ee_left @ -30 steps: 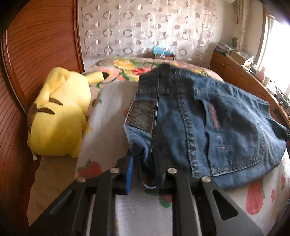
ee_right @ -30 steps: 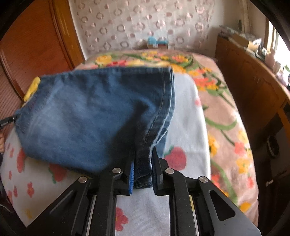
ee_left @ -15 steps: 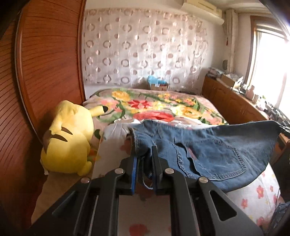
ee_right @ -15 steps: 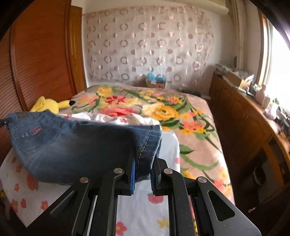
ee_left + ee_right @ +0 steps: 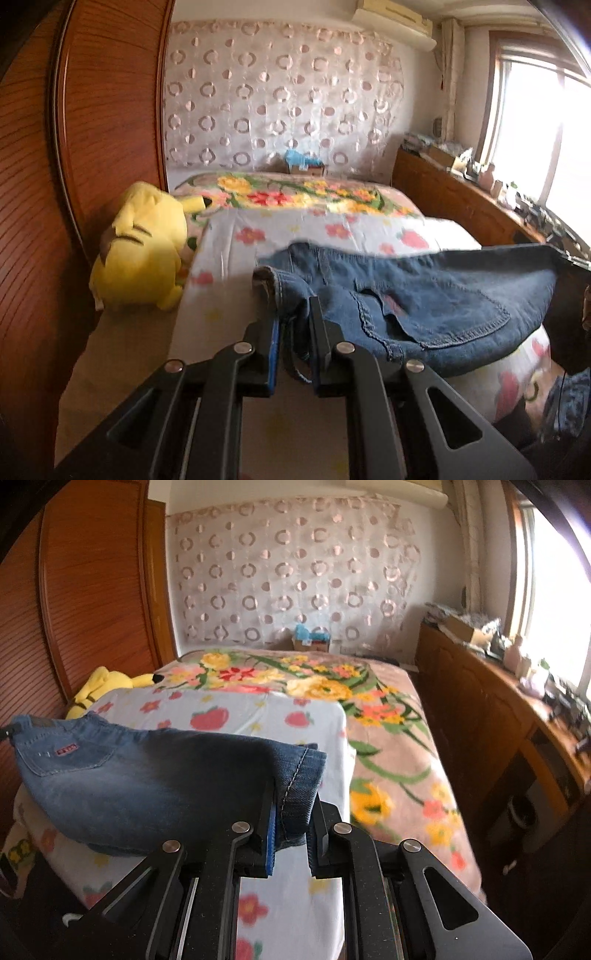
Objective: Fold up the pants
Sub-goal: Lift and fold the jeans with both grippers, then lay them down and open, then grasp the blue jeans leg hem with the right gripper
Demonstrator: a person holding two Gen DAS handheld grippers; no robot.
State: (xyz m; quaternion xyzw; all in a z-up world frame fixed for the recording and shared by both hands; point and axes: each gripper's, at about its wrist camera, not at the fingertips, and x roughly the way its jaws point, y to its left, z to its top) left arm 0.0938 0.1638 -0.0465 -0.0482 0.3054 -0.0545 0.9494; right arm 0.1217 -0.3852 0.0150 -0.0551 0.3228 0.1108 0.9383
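Now the pants (image 5: 424, 306) hang stretched between the two hands above the white flowered sheet (image 5: 288, 230). The left gripper (image 5: 293, 321) pinches the waistband corner and the right gripper (image 5: 293, 812) pinches the folded hem end. To do this step well, I think both hands must keep level and taut, so the denim lands flat. Compared with a second ago, the pants are lifted off the bed and pulled nearer, and more of the room shows behind them
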